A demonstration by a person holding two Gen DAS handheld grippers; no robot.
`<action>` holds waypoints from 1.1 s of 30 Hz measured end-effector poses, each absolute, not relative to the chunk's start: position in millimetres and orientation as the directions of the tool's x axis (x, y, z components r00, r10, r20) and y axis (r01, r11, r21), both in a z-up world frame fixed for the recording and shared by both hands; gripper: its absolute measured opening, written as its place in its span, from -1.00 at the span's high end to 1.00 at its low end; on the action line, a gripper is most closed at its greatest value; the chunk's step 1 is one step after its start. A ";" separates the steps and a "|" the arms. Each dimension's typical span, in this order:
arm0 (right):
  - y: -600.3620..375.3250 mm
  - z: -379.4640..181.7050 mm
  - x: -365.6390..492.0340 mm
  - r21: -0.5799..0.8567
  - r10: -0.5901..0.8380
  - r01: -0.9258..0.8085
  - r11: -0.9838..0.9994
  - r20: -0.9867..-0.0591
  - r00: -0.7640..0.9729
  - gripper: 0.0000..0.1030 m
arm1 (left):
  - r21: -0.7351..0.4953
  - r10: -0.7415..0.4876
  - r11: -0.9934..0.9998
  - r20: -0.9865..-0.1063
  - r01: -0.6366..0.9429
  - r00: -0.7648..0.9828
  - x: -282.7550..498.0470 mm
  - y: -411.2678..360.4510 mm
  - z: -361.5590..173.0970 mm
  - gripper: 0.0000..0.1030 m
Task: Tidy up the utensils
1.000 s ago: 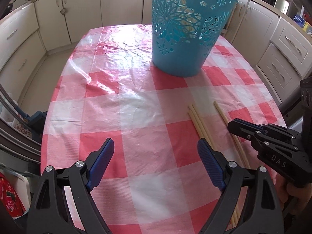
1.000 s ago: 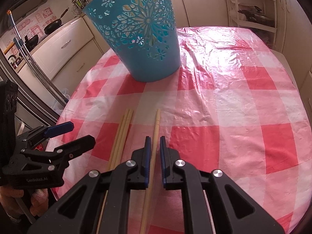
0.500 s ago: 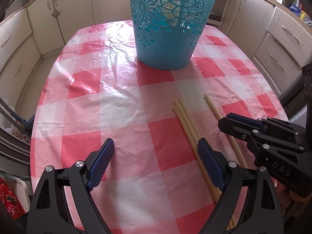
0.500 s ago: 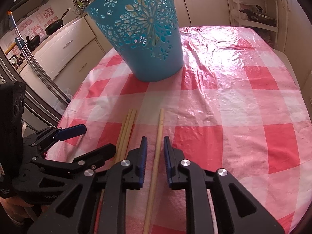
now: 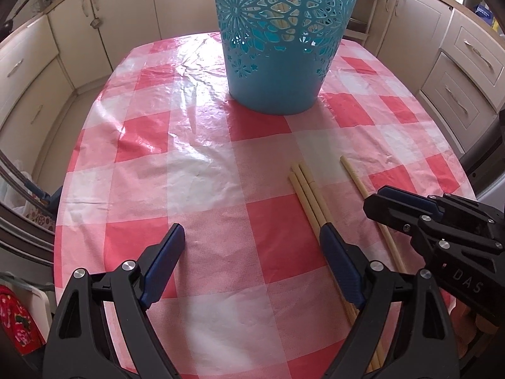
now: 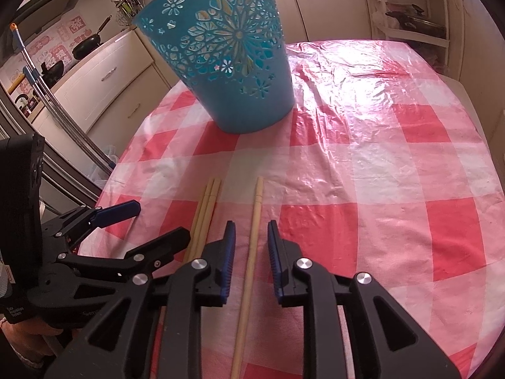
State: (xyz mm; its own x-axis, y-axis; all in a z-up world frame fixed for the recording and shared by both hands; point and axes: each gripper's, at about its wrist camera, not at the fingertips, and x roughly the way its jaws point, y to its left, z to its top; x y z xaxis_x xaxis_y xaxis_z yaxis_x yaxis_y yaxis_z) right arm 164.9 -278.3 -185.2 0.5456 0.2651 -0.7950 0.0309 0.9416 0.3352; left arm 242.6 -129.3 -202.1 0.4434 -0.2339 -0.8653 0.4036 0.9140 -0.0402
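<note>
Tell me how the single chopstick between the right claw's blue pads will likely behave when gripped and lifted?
The single chopstick looks like a thin, straight wooden stick, so it is probably stiff and light. The right claw is open around it near one end, so the long free part may droop. On the glossy tablecloth it may slide.

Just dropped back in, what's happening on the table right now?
A person with a gripper in each hand is sorting chopsticks on the checked tablecloth. The right gripper straddles a single chopstick; its jaws have just been opening and no longer press it. The left gripper is wide open beside the bundle of three chopsticks. The blue basket stands behind them.
</note>
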 end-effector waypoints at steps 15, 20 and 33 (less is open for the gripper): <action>-288.2 -182.6 162.7 0.318 0.232 0.063 0.946 -0.800 0.554 0.45 | -0.035 -0.206 0.926 -0.882 0.377 0.424 239.9 -129.9 -202.1 -0.63; -287.5 -182.8 164.5 0.314 0.227 0.065 0.947 -0.799 0.557 0.36 | 0.011 -0.149 0.938 -0.890 0.347 0.432 234.9 -131.7 -203.3 -0.60; -298.2 -177.2 162.8 0.351 0.242 0.086 0.932 -0.782 0.574 0.33 | -0.088 -0.210 0.953 -0.880 0.290 0.425 232.6 -127.9 -197.8 -0.58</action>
State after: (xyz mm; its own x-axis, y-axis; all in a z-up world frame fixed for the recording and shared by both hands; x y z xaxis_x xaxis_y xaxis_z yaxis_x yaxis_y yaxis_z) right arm 162.8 -298.2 -177.2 0.5739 0.2421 -0.7823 0.0859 0.9322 0.3515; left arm 232.6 -127.9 -197.8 0.4252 -0.2101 -0.8804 0.2896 0.9531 -0.0876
